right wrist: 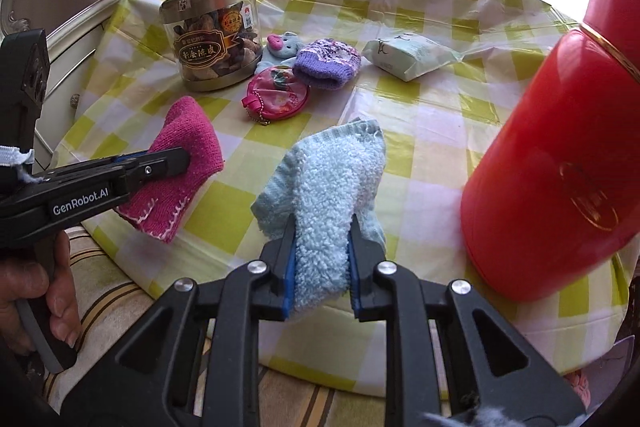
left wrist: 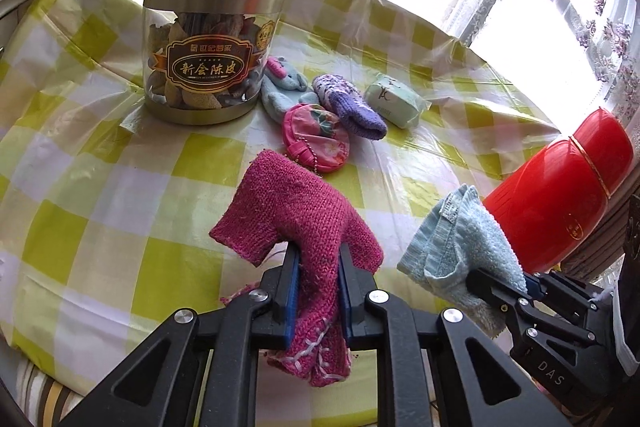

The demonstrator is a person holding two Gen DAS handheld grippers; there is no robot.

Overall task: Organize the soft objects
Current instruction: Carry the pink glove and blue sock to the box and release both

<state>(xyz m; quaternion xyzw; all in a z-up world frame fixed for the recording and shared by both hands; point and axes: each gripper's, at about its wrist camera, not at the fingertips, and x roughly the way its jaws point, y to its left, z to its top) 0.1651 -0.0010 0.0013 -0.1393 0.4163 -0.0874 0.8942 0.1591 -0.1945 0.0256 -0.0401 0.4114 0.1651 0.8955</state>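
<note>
My left gripper [left wrist: 318,259] is shut on a magenta knitted sock [left wrist: 304,215] and holds it above the checked table; the sock also shows in the right wrist view [right wrist: 180,163]. My right gripper [right wrist: 322,231] is shut on a light blue fluffy sock [right wrist: 332,179], which also shows in the left wrist view [left wrist: 460,239]. On the table ahead lie a purple knitted sock [left wrist: 348,103], a pink round pouch [left wrist: 316,137] and a small blue plush toy [left wrist: 280,87], close together.
A large jar with a metal lid [left wrist: 212,47] stands at the back left. A pale green packet [left wrist: 396,99] lies right of the purple sock. A red flask [right wrist: 560,147] stands close at the right. The table [left wrist: 100,147] has a green-and-white cloth; a window is behind.
</note>
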